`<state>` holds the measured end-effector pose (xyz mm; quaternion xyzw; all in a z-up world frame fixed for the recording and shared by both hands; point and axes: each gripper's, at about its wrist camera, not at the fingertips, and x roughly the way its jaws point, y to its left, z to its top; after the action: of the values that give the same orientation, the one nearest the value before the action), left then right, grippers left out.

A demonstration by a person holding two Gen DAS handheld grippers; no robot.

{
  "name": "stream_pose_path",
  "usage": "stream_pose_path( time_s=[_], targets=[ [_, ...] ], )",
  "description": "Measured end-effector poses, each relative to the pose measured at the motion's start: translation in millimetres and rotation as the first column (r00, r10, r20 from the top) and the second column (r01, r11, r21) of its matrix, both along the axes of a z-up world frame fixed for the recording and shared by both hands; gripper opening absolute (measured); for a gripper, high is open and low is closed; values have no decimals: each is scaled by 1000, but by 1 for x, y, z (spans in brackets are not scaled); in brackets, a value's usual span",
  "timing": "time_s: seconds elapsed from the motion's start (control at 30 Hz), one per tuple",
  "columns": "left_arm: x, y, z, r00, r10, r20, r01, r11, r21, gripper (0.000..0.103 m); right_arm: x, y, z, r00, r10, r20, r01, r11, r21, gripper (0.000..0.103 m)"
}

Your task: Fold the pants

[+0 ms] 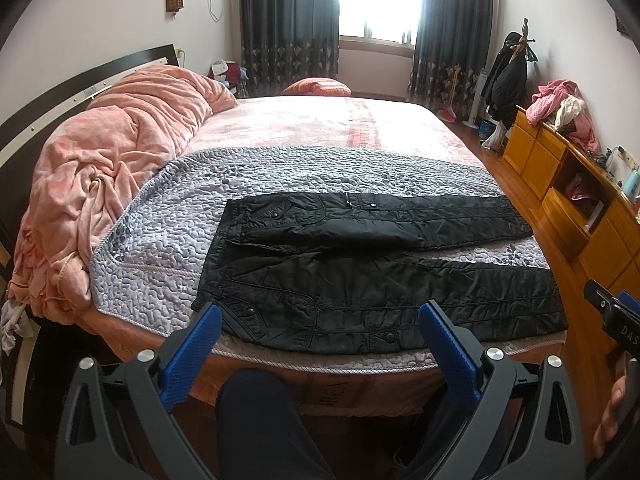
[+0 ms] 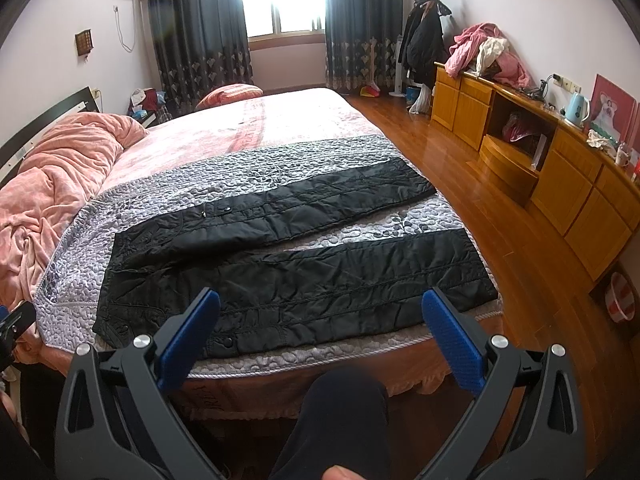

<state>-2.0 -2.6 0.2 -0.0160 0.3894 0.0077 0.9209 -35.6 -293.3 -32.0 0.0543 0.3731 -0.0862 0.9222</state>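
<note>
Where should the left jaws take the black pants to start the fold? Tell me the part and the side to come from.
Grip the black pants at the waistband corner nearest the bed's edge, coming in low from the near side. The pants lie flat with the legs spread apart toward the right, and that corner sits just ahead of the open left gripper, so its edge is the easiest to pinch. The right gripper could take the near leg's hem.

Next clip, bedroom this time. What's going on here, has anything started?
A person stands at the edge of the bed with a gripper in each hand. Black pants lie spread flat on the grey quilt, waist to the left, the two legs apart and running to the right. The left gripper and right gripper are both open, held near the bed's edge and holding nothing. No fold is made yet.
</note>
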Motion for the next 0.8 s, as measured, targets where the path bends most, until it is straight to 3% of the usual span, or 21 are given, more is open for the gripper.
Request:
stream_pose_path(
  time_s=[0.8],
  targets=[
    [1,2,1,1000,0,2,0,1000,3,99,2,5,-3,1000,0,-3,0,1000,2,101]
  ],
)
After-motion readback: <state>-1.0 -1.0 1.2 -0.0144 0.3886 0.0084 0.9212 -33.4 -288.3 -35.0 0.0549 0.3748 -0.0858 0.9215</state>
